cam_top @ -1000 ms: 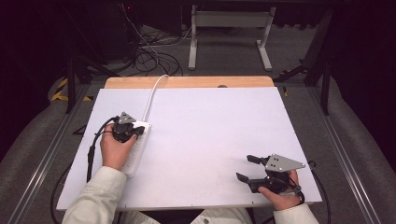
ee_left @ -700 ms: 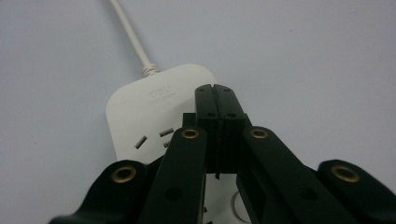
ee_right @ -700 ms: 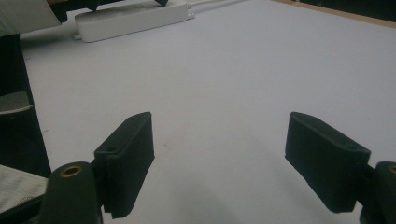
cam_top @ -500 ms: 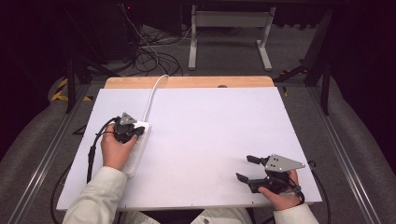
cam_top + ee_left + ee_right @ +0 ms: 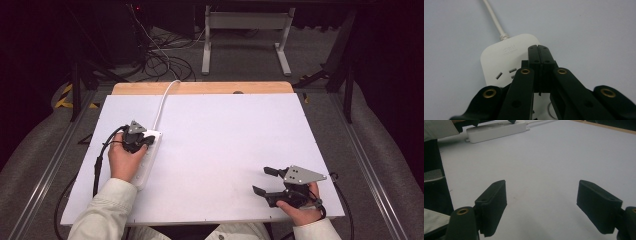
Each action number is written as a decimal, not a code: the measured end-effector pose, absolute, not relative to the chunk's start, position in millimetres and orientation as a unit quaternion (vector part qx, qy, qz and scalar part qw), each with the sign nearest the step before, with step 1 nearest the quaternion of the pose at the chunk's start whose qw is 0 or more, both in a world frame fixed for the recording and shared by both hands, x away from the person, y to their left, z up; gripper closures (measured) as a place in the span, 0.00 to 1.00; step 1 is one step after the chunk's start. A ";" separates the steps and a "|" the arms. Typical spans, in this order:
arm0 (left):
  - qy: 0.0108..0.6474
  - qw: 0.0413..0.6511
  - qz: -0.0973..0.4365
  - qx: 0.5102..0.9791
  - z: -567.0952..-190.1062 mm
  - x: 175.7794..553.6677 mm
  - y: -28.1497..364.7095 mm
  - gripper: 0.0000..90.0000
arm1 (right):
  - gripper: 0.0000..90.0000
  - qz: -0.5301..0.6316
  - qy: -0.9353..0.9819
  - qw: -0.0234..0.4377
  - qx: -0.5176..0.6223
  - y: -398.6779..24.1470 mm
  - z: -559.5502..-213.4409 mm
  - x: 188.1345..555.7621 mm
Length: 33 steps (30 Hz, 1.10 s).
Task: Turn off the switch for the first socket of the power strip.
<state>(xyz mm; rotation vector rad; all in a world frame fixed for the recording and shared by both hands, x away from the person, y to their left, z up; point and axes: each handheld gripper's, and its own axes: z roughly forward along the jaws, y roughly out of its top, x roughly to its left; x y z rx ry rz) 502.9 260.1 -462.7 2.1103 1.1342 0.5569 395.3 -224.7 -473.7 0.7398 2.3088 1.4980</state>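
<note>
**Closed gripper over a loose strip**

The power strip [image 5: 147, 155] lies left of centre on the white worktop [image 5: 225, 150]. The left gripper [image 5: 539, 53], clenched on nothing, sits over its cord end. Pressing there could skid or tip the strip, since nothing pins it. The right gripper [image 5: 264, 180] rests released at lower right.

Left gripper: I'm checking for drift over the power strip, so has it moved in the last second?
No. In the high view the left gripper sits at the same spot over the power strip's far end.
</note>
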 end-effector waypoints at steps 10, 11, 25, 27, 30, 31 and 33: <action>0.434 0.330 0.218 0.810 -462.7 502.3 258.6 1.00 | 0.27 0.519 0.802 0.146 0.256 -224.4 -473.7 395.1; 0.434 0.330 0.218 0.810 -462.7 502.3 258.6 1.00 | 0.27 0.519 0.802 0.146 0.256 -224.4 -473.7 395.1; 0.434 0.315 0.232 0.811 -462.1 500.9 253.1 1.00 | 0.28 0.519 0.803 0.145 0.255 -224.0 -474.1 394.9; 0.435 0.315 0.228 0.812 -461.8 501.5 253.5 1.00 | 0.28 0.519 0.803 0.145 0.256 -223.9 -474.0 394.7; 0.440 0.319 0.219 0.811 -462.2 502.1 254.7 1.00 | 0.28 0.519 0.803 0.144 0.257 -223.7 -474.3 394.9; 0.440 0.319 0.219 0.811 -462.2 502.1 254.7 1.00 | 0.28 0.519 0.803 0.144 0.257 -223.7 -474.3 394.9; 0.438 0.319 0.220 0.811 -462.2 502.2 254.9 1.00 | 0.28 0.518 0.804 0.143 0.256 -223.2 -474.5 395.1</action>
